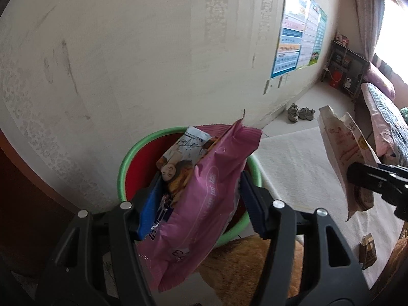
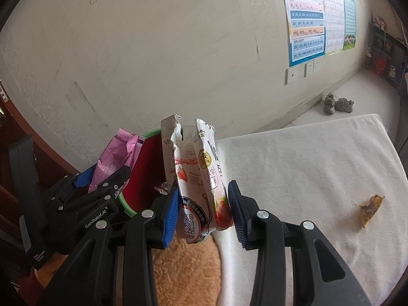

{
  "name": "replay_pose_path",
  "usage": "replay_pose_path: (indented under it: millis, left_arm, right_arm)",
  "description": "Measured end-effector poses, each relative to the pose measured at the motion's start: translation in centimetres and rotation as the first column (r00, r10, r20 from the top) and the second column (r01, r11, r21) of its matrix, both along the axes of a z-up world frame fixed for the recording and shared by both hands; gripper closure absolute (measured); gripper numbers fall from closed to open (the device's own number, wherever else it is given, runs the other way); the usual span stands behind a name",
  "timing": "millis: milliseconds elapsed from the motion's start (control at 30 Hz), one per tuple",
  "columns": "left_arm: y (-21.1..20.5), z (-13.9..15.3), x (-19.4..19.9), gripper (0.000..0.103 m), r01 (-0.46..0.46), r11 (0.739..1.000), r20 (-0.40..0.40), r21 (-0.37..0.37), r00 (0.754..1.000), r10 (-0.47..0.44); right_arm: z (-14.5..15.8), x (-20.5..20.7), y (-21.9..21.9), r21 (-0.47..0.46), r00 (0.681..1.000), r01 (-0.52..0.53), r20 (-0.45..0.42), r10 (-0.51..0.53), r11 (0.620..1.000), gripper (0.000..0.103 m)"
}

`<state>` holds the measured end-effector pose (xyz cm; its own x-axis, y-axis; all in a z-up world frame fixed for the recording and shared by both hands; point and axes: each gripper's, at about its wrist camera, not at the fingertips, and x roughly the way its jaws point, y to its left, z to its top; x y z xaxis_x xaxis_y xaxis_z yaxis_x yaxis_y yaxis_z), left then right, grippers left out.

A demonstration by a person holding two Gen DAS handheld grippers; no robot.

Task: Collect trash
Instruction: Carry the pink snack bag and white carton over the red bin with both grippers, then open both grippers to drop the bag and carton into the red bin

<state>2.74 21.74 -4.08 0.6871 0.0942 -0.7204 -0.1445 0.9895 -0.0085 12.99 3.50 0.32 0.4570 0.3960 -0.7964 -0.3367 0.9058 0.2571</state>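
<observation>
My left gripper (image 1: 197,204) is shut on a pink snack bag (image 1: 204,199), held over the red bin with a green rim (image 1: 127,158) by the wall. A printed wrapper (image 1: 183,150) shows behind the bag, over the bin. My right gripper (image 2: 202,204) is shut on a torn strawberry milk carton (image 2: 196,168), held upright just right of the bin (image 2: 146,163). The left gripper with the pink bag (image 2: 114,160) shows in the right wrist view. The carton also shows at the right of the left wrist view (image 1: 341,153).
A white cloth-covered surface (image 2: 306,168) lies to the right with a small yellow wrapper (image 2: 369,209) on it. An orange fuzzy cushion (image 2: 183,267) lies below the grippers. Shoes (image 2: 338,104) sit on the floor by the wall. A wooden door (image 1: 23,204) stands at the left.
</observation>
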Motion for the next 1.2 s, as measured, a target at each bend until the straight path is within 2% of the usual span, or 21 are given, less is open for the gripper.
replay_pose_path:
  millis: [367,667,1200]
  left_arm:
    - [2.9,-1.0,0.4,0.045,-0.059,0.998,-0.02,-0.009,0.998,0.059]
    - [4.6,-1.4,1.4,0.045,-0.08,0.997,-0.024,0.0,0.997,0.08]
    - [5.5,-2.5,3.2,0.045,-0.093,0.996,-0.048,0.008,0.994,0.094]
  right_arm:
    - [-0.7,1.1,3.1,-0.006,0.999,-0.04,-0.012,0.04,0.999,0.066]
    - [-1.3,3.0,5.1,0.025,0.999,-0.044,-0.031,0.045,0.999,0.066]
    - [-1.9,5.4,7.4,0.039,0.996,-0.063,-0.058,0.066,0.997,0.066]
